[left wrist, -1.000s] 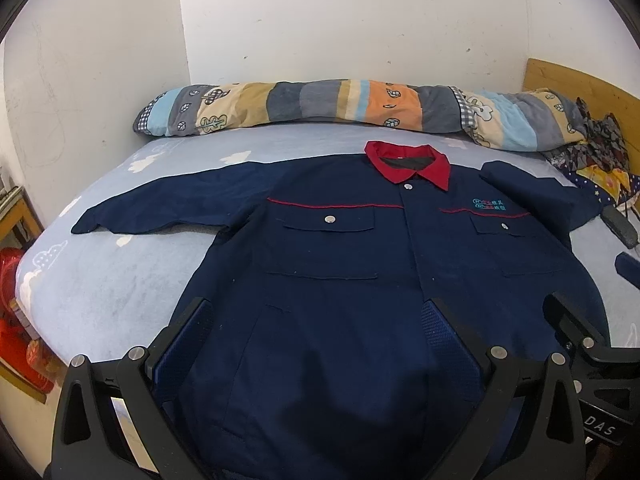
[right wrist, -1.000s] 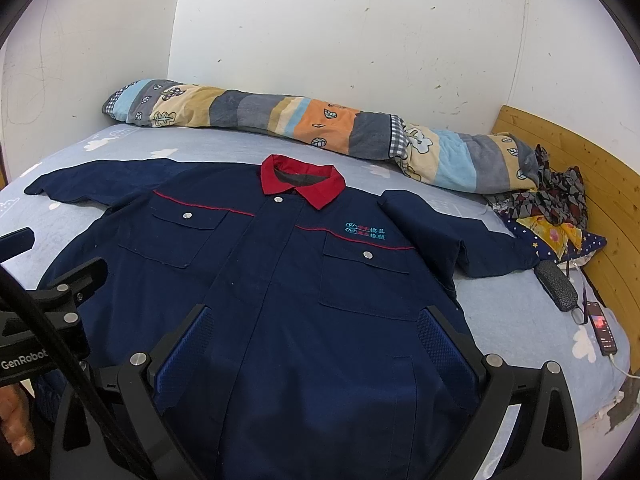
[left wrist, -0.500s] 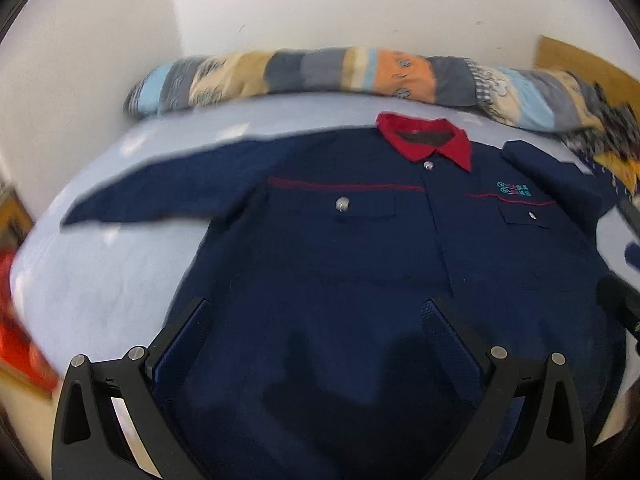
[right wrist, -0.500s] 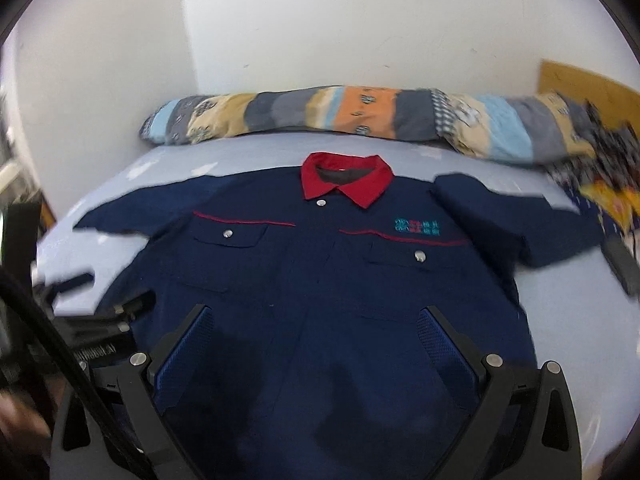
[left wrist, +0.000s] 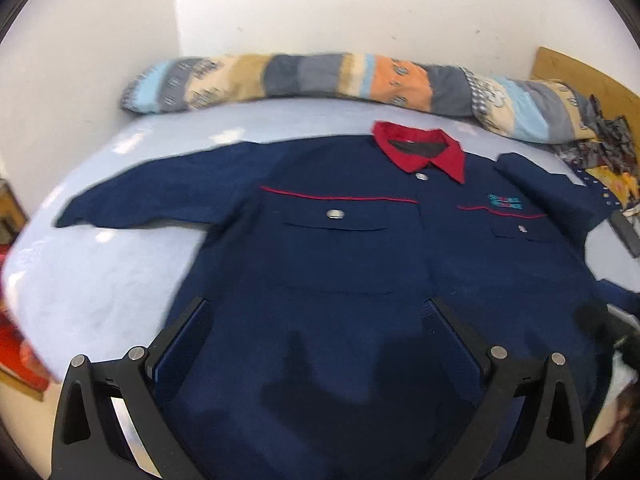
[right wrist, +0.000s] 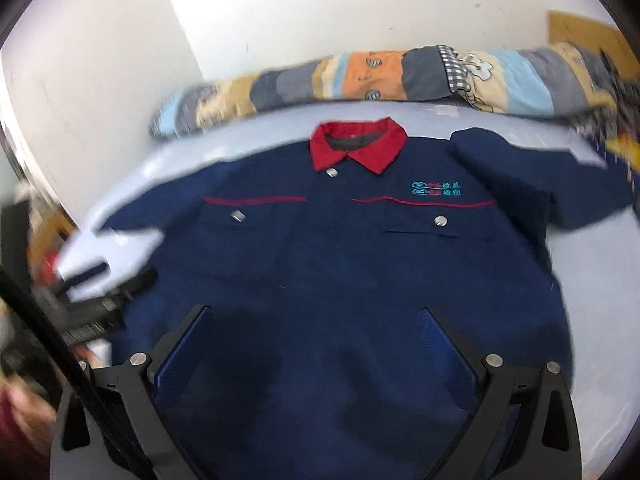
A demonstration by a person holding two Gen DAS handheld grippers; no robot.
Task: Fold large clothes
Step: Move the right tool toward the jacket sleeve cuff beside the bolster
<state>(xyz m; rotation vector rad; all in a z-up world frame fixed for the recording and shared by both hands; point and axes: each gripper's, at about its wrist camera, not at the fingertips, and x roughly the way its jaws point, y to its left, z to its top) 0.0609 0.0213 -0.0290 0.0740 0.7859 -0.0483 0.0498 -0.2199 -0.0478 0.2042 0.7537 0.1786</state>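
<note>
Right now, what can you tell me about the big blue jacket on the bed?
The jacket is dark navy, looks like sturdy work cloth, with a red collar, thin red piping across the chest, two buttoned chest pockets and a teal logo. It lies face up and buttoned, flat on the pale blue bedsheet, sleeves spread sideways. Neither claw grips it.

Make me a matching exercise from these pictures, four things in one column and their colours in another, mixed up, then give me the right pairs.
Things:
1. jacket
2. collar
3. bed sheet
4. headboard

Colours:
A. pale blue
B. wood brown
C. navy
D. red

Pairs: 1-C, 2-D, 3-A, 4-B
</note>
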